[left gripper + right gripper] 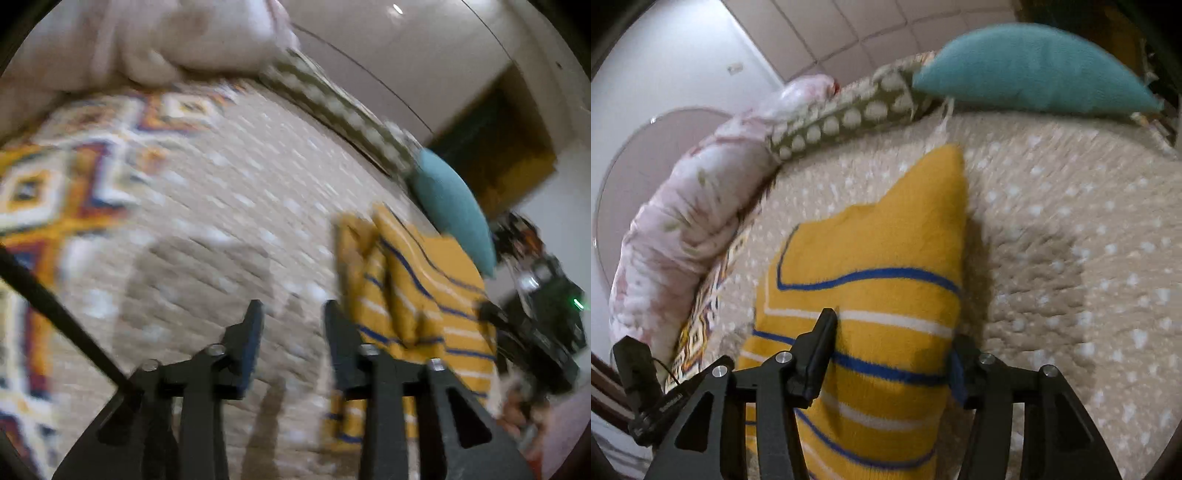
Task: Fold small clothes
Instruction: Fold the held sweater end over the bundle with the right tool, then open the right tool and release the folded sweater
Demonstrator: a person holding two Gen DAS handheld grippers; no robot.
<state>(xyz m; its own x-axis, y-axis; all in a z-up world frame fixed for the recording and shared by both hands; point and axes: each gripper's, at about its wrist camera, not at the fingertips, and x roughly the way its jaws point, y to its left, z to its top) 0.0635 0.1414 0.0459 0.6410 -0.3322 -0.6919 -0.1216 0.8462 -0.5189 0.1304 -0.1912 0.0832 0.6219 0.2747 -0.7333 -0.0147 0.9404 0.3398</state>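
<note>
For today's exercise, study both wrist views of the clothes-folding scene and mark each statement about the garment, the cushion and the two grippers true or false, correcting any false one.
1. The garment is yellow with blue and white stripes. True.
2. The left gripper has the garment between its fingers. False: only the beige bedspread shows between them; the garment lies beside it.
3. A teal cushion lies at the far edge of the bed. True.
4. The bedspread is plain red. False: it is beige with white flecks.
5. The right gripper has the garment between its fingers. True.
</note>
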